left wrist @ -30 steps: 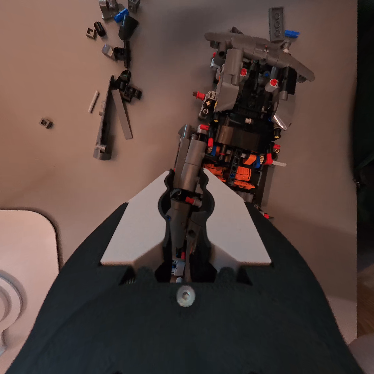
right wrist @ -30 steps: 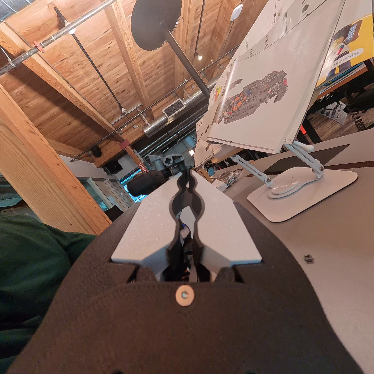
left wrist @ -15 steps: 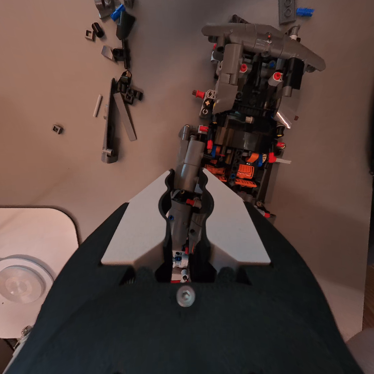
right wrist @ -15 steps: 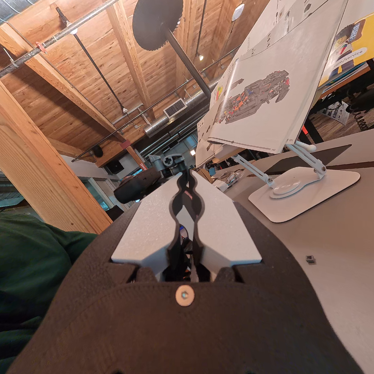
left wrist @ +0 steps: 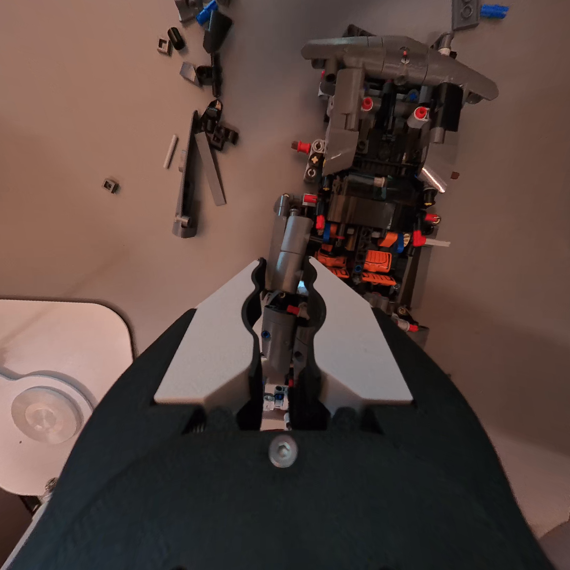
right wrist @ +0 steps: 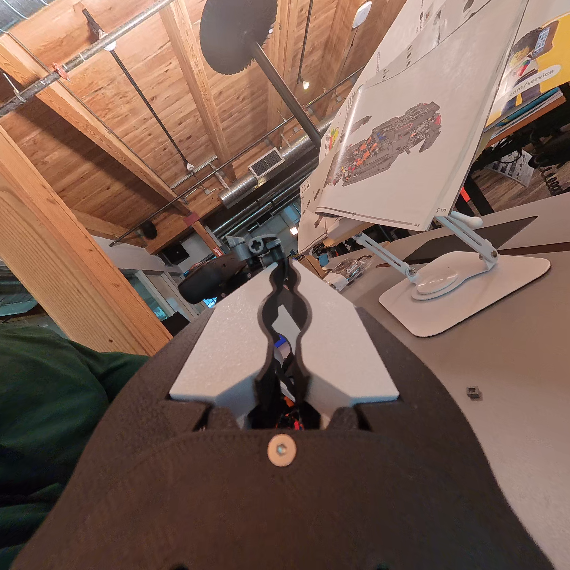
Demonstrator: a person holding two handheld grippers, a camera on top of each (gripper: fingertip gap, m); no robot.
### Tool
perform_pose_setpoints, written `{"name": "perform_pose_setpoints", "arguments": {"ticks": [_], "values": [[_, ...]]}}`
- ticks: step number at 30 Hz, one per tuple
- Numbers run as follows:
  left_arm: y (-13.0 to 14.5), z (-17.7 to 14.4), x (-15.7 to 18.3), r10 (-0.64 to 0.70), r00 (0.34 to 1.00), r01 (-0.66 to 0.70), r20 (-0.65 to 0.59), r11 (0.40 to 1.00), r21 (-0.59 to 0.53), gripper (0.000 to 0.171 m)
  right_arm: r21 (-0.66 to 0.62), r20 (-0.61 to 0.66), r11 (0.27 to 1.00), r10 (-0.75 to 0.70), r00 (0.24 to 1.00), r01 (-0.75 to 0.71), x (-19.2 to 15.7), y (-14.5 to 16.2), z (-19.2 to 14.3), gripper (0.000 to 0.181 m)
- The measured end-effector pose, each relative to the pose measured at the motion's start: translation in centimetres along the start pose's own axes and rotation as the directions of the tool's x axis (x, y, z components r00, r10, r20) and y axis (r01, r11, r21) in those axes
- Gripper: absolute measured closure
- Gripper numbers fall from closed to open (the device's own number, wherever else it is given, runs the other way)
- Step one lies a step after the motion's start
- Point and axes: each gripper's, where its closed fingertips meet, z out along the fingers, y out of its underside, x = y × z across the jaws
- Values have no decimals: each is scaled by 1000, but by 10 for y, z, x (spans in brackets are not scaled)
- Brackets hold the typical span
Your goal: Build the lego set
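The left claw point(left wrist: 285, 271) is clamped on the grey side of the lego model point(left wrist: 379, 185), whose long axis runs straight ahead on the desk point(left wrist: 92, 92), while the right claw point(right wrist: 285, 271) pinches a dark part of it.

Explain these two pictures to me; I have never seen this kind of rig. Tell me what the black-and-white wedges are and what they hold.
No robot: a person holds tongs in each hand, each with its own camera looking along two fingers. The left view looks down on the table: the left tongs are clamped on the grey side of a half-built lego car, with loose pieces beside it. The right view looks up toward the ceiling: the right tongs grip part of the model, and an instruction booklet sits on a white stand.
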Motion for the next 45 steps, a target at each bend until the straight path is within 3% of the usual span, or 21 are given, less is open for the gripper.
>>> {"name": "perform_pose_setpoints", "arguments": {"ticks": [8, 18, 25, 35, 41, 45], "values": [[-3, -2, -2, 27, 999, -25, 43, 999, -42, 149, 0, 1, 1000, 3, 1000, -3, 0, 0, 0, 181], [12, -3, -3, -103, 994, 103, 20, 994, 40, 138, 6, 11, 1000, -2, 1000, 2, -4, -2, -1, 181], [13, 0, 1, -145, 989, 147, -39, 987, 58, 143, 6, 15, 1000, -2, 1000, 2, -5, -2, -1, 181], [14, 3, 0, -142, 989, 143, -28, 987, 73, 146, 4, 14, 1000, -3, 1000, 3, -2, 0, -1, 181], [11, 0, 0, -126, 992, 126, 0, 988, 88, 148, 10, 15, 995, -95, 995, 95, -7, -2, -1, 181], [7, -2, 0, -110, 994, 108, 17, 990, 93, 148, -45, -96, 930, -368, 925, 365, -8, -2, 0, 181]]}}
